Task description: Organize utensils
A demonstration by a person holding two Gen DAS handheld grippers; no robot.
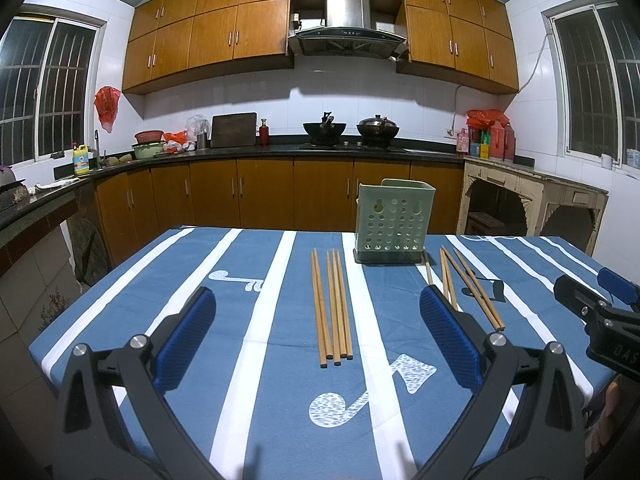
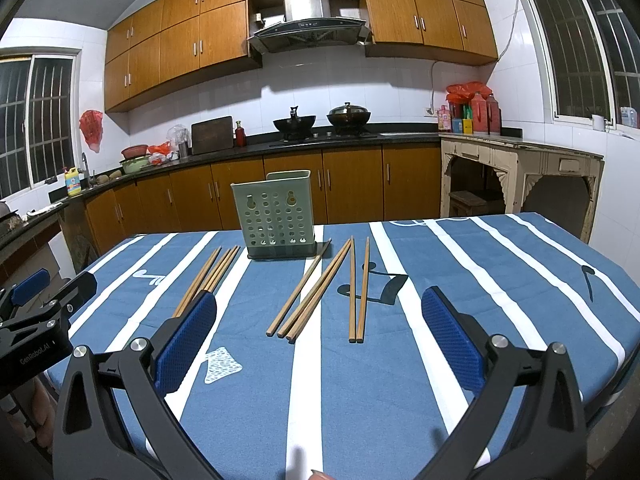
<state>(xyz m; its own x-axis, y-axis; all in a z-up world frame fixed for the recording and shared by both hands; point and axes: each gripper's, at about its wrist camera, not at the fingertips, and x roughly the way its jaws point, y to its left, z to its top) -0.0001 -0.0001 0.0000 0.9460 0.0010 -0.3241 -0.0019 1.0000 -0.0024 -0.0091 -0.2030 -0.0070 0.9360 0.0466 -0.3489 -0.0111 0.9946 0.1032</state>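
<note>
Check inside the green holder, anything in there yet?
Nothing sticks out above the rim of the green holder, and the holes show no sticks. Its floor is hidden by the walls. The chopsticks lie on the tablecloth.

Tablecloth (image 1: 256, 320) blue, white stripes; holder (image 1: 394, 220) pale green; chopsticks (image 1: 332, 304) brown.

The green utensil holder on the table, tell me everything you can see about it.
The green utensil holder is a pale green box, plastic by its look, standing upright on the far part of the striped tablecloth. Its facing wall has rows of round holes and two keyhole hanging slots. It sits on a darker base. No utensils show above its rim. One chopstick runs up beside its base; whether they touch is unclear.
</note>
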